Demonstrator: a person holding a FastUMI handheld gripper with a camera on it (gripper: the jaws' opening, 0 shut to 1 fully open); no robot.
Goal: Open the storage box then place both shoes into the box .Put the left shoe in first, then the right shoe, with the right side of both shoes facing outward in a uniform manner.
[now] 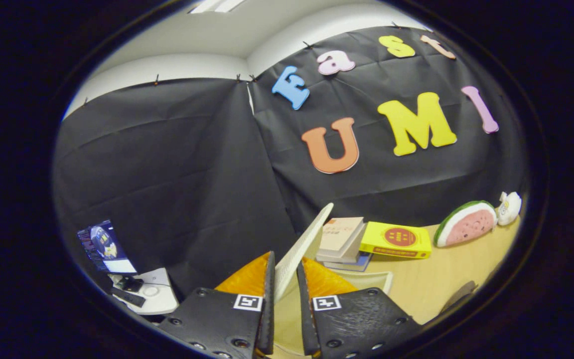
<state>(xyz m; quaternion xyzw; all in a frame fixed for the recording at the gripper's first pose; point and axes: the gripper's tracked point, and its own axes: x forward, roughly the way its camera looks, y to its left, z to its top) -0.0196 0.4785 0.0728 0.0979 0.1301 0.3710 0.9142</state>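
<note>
My gripper is shut on the edge of the storage box's white ribbed lid. The lid stands tilted up between the fingers and reaches beyond them toward the black wall. Just past the right finger I see a pale stretch of the box's rim. A dark, shoe-like shape lies on the wooden table to the right of the box; too little of it is visible to tell which shoe it is.
Behind the box, a stack of books and a yellow book lie on the table. A watermelon-slice toy and a small white toy sit against the wall. To the left, a screen stands on a white side table.
</note>
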